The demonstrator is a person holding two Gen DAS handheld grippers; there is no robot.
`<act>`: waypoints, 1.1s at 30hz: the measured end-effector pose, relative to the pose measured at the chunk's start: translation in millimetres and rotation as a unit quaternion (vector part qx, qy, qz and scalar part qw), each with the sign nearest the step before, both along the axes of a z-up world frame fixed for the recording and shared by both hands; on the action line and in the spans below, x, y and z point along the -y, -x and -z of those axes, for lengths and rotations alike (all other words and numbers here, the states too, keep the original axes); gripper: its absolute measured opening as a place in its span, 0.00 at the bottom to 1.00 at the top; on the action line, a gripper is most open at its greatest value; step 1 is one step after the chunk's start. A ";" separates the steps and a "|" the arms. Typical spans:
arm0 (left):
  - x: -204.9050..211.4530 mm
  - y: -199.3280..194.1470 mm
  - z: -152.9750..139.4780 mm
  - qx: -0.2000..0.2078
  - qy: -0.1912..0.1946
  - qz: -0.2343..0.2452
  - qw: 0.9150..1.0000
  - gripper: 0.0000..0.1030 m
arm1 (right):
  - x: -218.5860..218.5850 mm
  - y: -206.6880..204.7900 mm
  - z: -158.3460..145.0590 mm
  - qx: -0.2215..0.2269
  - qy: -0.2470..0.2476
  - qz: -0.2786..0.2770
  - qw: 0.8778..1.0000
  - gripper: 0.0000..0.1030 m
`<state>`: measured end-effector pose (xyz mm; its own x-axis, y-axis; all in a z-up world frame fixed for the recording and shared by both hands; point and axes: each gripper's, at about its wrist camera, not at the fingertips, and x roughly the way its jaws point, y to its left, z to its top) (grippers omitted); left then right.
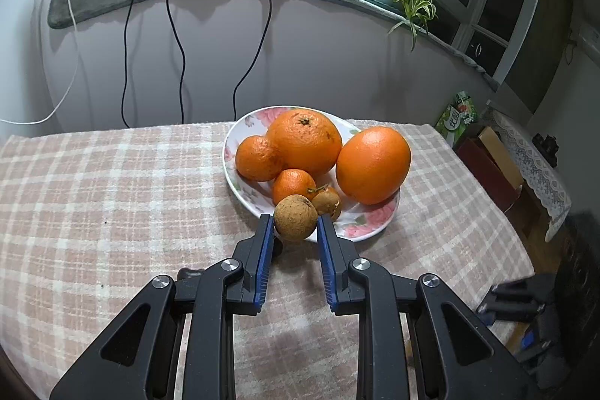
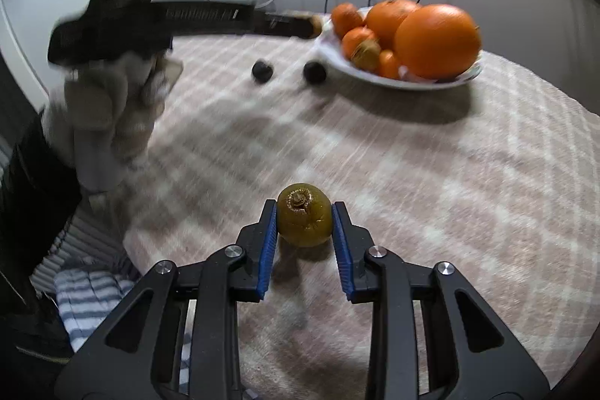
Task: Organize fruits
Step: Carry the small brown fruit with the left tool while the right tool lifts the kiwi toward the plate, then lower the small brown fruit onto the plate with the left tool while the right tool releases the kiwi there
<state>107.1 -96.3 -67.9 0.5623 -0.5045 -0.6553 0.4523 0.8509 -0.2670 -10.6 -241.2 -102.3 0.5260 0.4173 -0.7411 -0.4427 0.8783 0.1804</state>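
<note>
left hand-held gripper [image 1: 295,225] clamps a brown longan [image 1: 295,217] at the plate [image 1: 360,231] rim — right hand-held gripper [image 2: 304,212] clasps a green fruit [image 2: 304,220].

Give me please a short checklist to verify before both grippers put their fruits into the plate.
1. Left gripper holds the brown fruit: ok.
2. Right gripper holds the green fruit: ok.
3. Brown fruit at the plate rim: ok.
4. Free spot in the plate near the large orange: cannot tell, crowded.
5. Two dark fruits remain on the tablecloth: not ok.
</note>
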 end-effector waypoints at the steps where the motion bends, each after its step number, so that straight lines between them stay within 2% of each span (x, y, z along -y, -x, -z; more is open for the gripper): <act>1: 1.3 -1.0 -0.3 0.001 0.000 0.001 1.000 0.21 | 3.3 -3.1 -5.0 0.007 -0.002 0.005 1.000 0.29; 10: 14.5 -13.7 -3.7 0.004 -0.001 0.010 1.000 0.21 | 32.8 -51.5 -54.3 0.075 -0.001 0.046 0.996 0.29; 17: 29.5 -21.1 -6.8 0.009 -0.003 0.023 1.000 0.21 | 56.8 -102.9 -72.0 0.096 0.004 0.072 0.993 0.29; 24: 37.4 -27.0 -6.6 0.008 -0.006 0.027 1.000 0.21 | 69.2 -151.3 -71.2 0.077 -0.016 0.087 0.993 0.29; 27: 38.8 -30.2 -5.4 0.005 -0.008 0.025 1.000 0.21 | 65.9 -170.1 -64.2 0.064 -0.005 0.085 0.994 0.29; 33: 40.8 -29.7 -4.9 0.005 -0.011 0.031 0.999 0.21 | 65.3 -182.6 -56.4 0.051 -0.006 0.083 0.995 0.29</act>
<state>136.8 -137.2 -63.0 0.5370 -0.5235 -0.6615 0.5060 0.8273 -0.2440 172.0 -306.5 -45.9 0.6597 0.3277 -0.6763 -0.3089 0.9386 0.1535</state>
